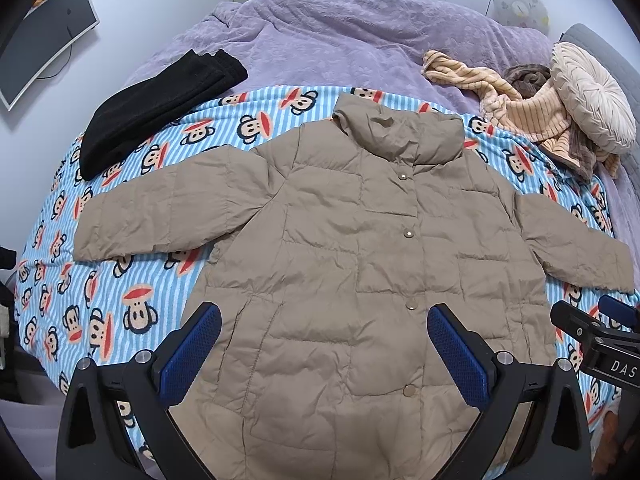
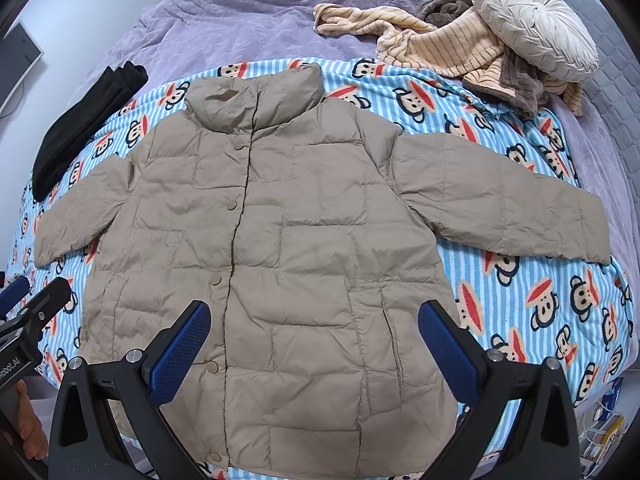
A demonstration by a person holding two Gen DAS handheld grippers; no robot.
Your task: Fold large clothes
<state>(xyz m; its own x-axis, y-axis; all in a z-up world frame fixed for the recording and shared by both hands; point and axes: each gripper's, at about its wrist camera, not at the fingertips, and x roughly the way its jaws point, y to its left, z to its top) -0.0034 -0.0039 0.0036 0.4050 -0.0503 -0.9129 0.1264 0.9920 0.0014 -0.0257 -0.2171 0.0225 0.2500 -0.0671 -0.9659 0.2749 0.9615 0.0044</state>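
Tan jacket (image 1: 360, 248) lay flat, buttoned, sleeves out at 9 and 3 o'clock — nothing folded yet; left gripper (image 1: 324, 356) and right gripper (image 2: 314, 352) both wide, empty.

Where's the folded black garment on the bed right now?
The folded black garment lies at the left in both views, straddling purple bedspread and monkey-print blanket, beyond the beige puffer jacket's sleeve.

A: Left gripper (image 1: 324, 344) build?
B: Black frame, blue textured pads (image 1: 192, 354), silver screws.
A: Right gripper (image 2: 314, 340)?
B: Same. In the left wrist view it shows white "DAS" lettering on its side.
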